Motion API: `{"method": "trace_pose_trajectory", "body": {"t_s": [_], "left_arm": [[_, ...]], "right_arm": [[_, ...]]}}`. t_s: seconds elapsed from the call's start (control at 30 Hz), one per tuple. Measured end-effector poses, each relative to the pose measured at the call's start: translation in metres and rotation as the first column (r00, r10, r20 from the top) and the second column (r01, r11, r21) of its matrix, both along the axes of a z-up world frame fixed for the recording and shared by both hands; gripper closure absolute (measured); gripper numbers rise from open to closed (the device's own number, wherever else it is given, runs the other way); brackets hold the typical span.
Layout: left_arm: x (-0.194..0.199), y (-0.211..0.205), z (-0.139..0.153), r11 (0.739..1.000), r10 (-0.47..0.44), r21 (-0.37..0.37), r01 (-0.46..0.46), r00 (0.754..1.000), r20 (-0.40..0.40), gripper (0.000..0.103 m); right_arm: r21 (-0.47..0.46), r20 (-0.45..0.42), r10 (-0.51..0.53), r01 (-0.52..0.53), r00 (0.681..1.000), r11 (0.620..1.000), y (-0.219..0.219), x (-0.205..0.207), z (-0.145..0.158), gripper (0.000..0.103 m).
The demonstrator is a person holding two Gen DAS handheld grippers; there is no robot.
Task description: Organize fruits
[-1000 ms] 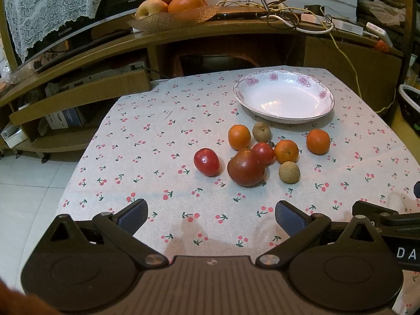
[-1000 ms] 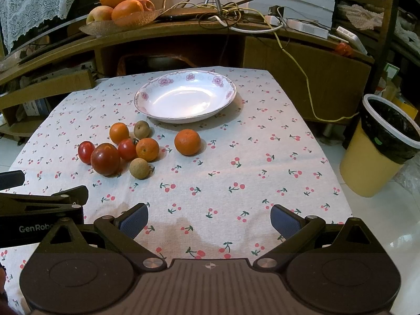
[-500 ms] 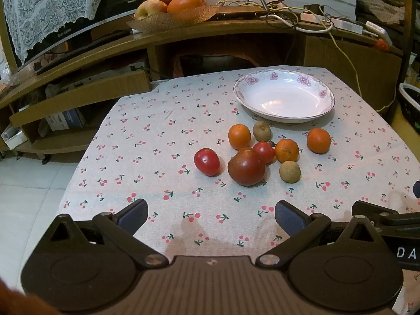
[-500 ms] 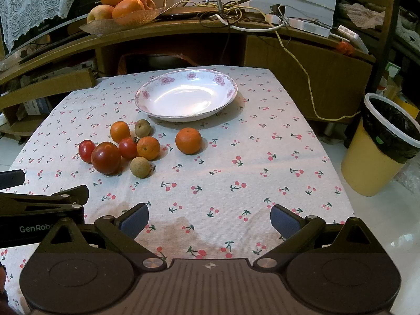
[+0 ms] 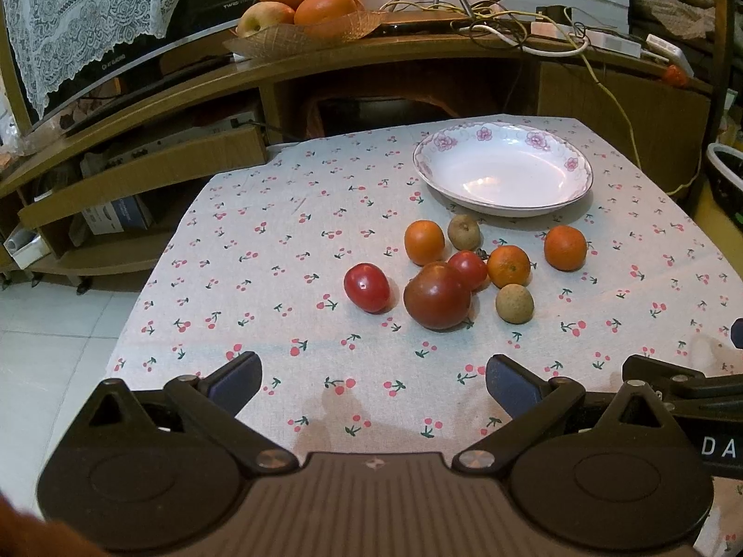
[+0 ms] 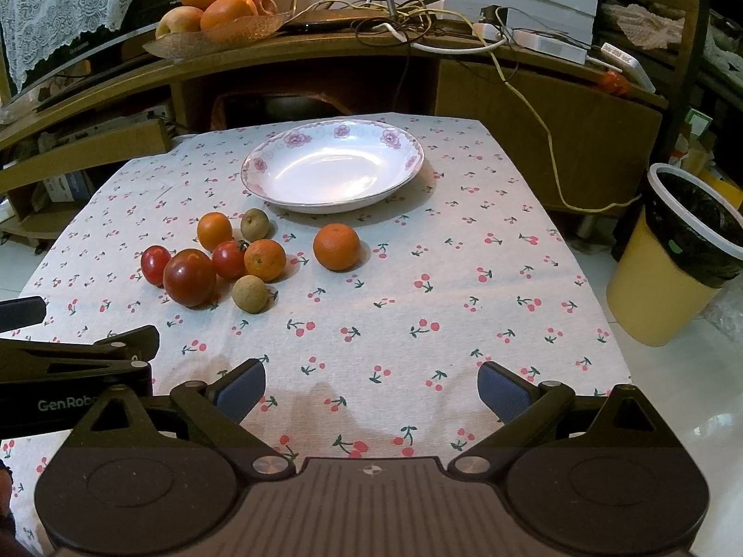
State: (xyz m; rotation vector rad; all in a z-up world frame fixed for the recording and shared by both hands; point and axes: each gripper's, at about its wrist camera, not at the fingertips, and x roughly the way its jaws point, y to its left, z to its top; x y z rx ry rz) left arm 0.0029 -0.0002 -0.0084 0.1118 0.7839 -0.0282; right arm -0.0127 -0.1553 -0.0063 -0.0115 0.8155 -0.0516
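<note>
Both tongs hover low over the near edge of the tabletop (image 6: 464,241), which is covered in a cherry-print cloth. The left tongs (image 5: 371,378) fill the bottom of the left wrist view with their blue pads spread wide, nothing between them. The right tongs (image 6: 371,383) sit the same way at the bottom of the right wrist view, wide apart and holding nothing.

The fruits lie in a loose cluster at mid-frame. In the left wrist view a big dark red tomato (image 5: 436,295) touches a smaller red tomato (image 5: 468,269) behind it; another red tomato (image 5: 366,287) lies apart at the cluster's left. An orange (image 5: 424,242) and a brown round fruit (image 5: 464,232) sit at the far side, a second orange (image 5: 508,266) sits right of the small tomato, and a second brown fruit (image 5: 514,303) lies below it. A third orange (image 5: 565,248) lies alone to the right. The white flowered plate (image 5: 501,171), with nothing in it, stands beyond them, upper right of centre.

A yellow bin (image 6: 673,255) stands at the right edge of the right wrist view.
</note>
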Motion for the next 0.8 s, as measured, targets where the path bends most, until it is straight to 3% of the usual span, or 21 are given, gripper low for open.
{"method": "trace_pose_trajectory", "body": {"t_s": [0.4, 0.8], "left_arm": [[0.0, 0.004, 0.003, 1.0, -0.02, -0.017, 0.02, 1.0, 0.017, 0.0], [0.029, 0.014, 0.002, 0.996, -0.083, -0.022, 0.083, 0.997, 0.005, 0.0]], "right_arm": [[0.033, -0.018, 0.029, -0.028, 0.999, 0.999, 0.0, 0.003, 0.003, 0.008], [0.088, -0.059, 0.159, -0.154, 0.985, 0.984, 0.005, 0.035, 0.005, 0.028]]}}
